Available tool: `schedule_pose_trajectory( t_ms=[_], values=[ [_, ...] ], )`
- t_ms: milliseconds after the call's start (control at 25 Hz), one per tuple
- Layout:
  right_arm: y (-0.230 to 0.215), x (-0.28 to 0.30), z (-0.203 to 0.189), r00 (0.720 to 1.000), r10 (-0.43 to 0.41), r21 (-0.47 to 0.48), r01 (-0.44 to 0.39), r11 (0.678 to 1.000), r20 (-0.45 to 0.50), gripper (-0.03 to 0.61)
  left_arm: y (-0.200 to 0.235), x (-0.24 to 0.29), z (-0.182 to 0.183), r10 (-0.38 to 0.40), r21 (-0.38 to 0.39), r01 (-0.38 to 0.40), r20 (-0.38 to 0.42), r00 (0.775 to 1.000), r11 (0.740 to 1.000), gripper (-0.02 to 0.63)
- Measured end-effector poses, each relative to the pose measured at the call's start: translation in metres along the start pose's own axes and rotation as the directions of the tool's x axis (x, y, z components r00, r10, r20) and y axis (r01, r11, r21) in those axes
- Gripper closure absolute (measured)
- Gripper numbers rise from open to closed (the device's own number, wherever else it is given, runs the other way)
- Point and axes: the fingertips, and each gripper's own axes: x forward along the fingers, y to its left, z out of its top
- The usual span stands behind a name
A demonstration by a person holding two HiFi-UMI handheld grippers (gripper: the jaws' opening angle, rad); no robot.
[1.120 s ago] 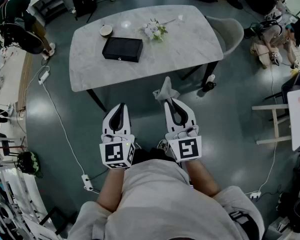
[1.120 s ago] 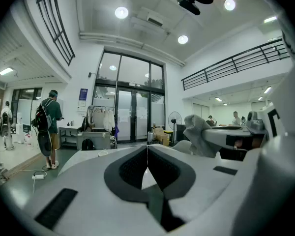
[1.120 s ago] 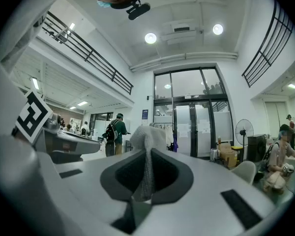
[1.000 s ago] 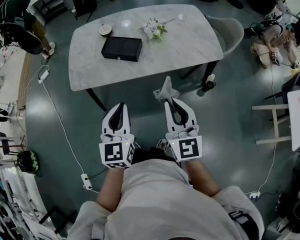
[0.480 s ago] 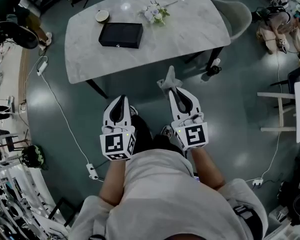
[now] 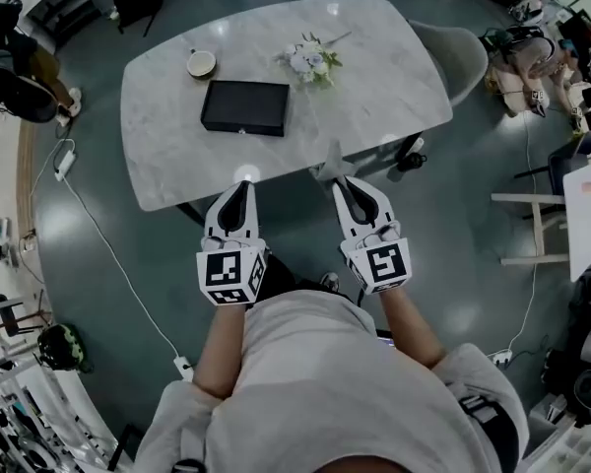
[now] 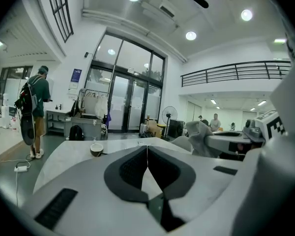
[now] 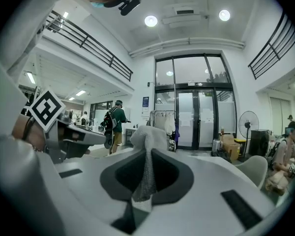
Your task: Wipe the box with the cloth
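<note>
Nearest to us, the person's two grippers are held out side by side. The left gripper (image 6: pixel 239 187) has its fingers (image 7: pixel 130 166) pressed together with nothing between them. The right gripper (image 6: pixel 339 180) has its fingers pinching a crumpled pale grey cloth (image 8: pixel 147 173). The cloth bunches above the tips and, in the head view, overlaps the near edge of the white marble-look worktop (image 6: pixel 384 87).

We judge the step in hand to be bringing the cloth to the box. Wiping has not begun, since the cloth touches nothing on the worktop. The next move calls for reaching the right gripper forward and leftward over the worktop edge, then lowering the cloth onto the lid. The empty left gripper could steady the box so it does not slide.

Further on, left of the worktop's middle and well apart from both grippers, lies the flat black rectangular box (image 6: pixel 244 107). Its lid is closed, so we cannot see what it holds. Beyond it stands a small round bowl (image 6: pixel 201 63); we cannot tell whether anything is in it. To the right of the bowl, a small spray of pale flowers (image 6: pixel 310 60) lies loose on the worktop, in no vase.
</note>
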Motion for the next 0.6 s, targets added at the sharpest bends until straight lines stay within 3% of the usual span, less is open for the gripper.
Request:
schedule_pose_trajectory(
  t_ms=[320,600],
  values=[
    [0.016,0.081,0.039,0.999,-0.052,-0.023,0.052,0.998,0.008,0.535,0.067,0.044,0.031,-0.141,0.01,0.141,-0.021,0.99,0.99,0.589],
    [-0.016,0.116,0.011,0.994,-0.077,0.033,0.08,0.996,-0.079,0.535,0.092,0.094,0.018,-0.154,0.008,0.156,-0.095,0.983,0.988,0.589]
  ],
)
